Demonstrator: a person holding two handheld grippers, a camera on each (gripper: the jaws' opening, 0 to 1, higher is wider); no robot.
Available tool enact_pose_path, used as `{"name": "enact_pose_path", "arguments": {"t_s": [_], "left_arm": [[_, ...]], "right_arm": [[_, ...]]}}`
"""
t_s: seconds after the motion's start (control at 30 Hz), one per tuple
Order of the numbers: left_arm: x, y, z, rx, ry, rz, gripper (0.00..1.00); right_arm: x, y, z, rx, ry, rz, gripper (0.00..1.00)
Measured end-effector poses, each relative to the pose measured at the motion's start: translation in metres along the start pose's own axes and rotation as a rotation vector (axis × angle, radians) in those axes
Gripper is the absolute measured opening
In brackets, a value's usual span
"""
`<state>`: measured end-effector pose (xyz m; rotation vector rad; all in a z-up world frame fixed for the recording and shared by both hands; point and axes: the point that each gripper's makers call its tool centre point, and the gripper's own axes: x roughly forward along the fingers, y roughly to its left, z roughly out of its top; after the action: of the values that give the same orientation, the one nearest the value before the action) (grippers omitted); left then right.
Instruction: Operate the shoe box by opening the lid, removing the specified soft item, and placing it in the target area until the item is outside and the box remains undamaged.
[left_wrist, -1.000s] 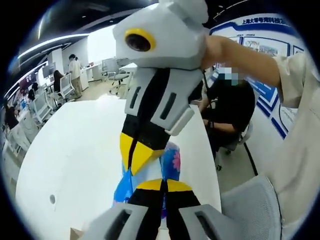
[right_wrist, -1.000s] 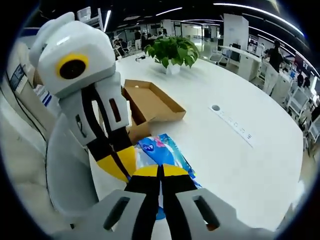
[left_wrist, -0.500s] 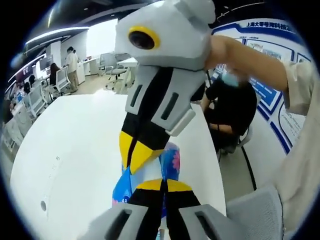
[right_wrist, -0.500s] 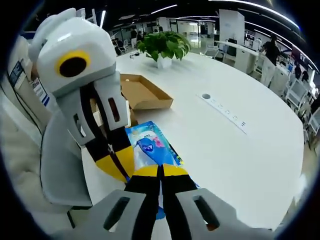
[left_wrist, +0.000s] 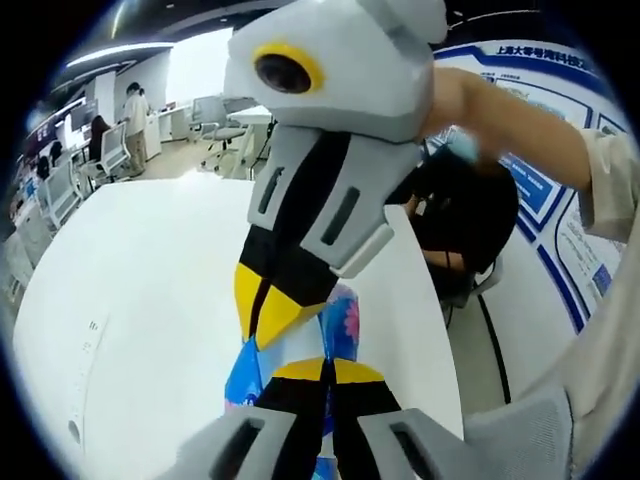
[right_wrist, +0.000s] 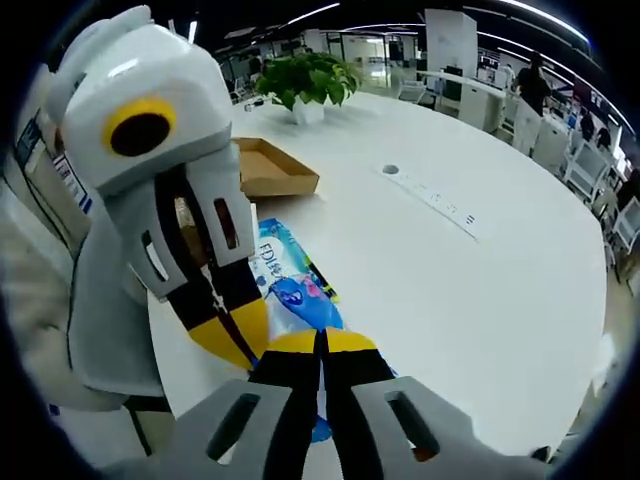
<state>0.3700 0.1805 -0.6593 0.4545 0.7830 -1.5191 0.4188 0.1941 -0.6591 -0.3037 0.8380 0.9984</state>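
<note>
The white counter (right_wrist: 480, 290) carries the open shoe box (right_wrist: 268, 168) beside a potted plant (right_wrist: 305, 82), and in the right gripper view both sit farther off and higher in the picture than a second ago, with more of the blue packet's length showing. The blue soft packet (right_wrist: 292, 290) is outside the box, held above the counter between both grippers: the left gripper (left_wrist: 325, 372) and the right gripper (right_wrist: 322, 343) each have jaws pressed together on an end of it, as before

Potted plant (right_wrist: 305, 85) sits near the far edge of the white table (right_wrist: 480, 290). Power strip (right_wrist: 430, 198) lies mid-table, office chairs (left_wrist: 225, 135) stand beyond.
</note>
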Motion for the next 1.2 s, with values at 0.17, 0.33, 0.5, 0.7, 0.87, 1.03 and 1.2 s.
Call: {"name": "enact_pose_path", "arguments": {"t_s": [0.17, 0.33, 0.5, 0.7, 0.87, 1.03, 1.2], "left_arm": [[0.012, 0.005, 0.003, 0.002, -0.005, 0.004, 0.0], [0.025, 0.01, -0.001, 0.001, 0.004, 0.005, 0.0], [0.041, 0.014, -0.012, 0.009, 0.035, 0.0, 0.0], [0.053, 0.018, -0.018, -0.011, 0.048, -0.01, 0.0], [0.059, 0.017, -0.024, -0.024, 0.059, -0.018, 0.0], [0.065, 0.016, -0.031, -0.037, 0.073, -0.021, 0.0], [0.068, 0.015, -0.034, -0.03, 0.087, -0.027, 0.0]], "right_arm": [[0.004, -0.01, -0.011, 0.009, 0.016, -0.015, 0.0], [0.009, -0.021, -0.019, 0.02, 0.021, -0.012, 0.0], [0.02, -0.023, -0.028, 0.008, 0.062, -0.007, 0.0], [0.027, -0.024, -0.035, 0.004, 0.08, -0.005, 0.0], [0.033, -0.024, -0.042, 0.008, 0.088, -0.003, 0.0], [0.035, -0.025, -0.047, 0.018, 0.094, -0.006, 0.0], [0.037, -0.029, -0.05, 0.022, 0.1, -0.015, 0.0]]}}
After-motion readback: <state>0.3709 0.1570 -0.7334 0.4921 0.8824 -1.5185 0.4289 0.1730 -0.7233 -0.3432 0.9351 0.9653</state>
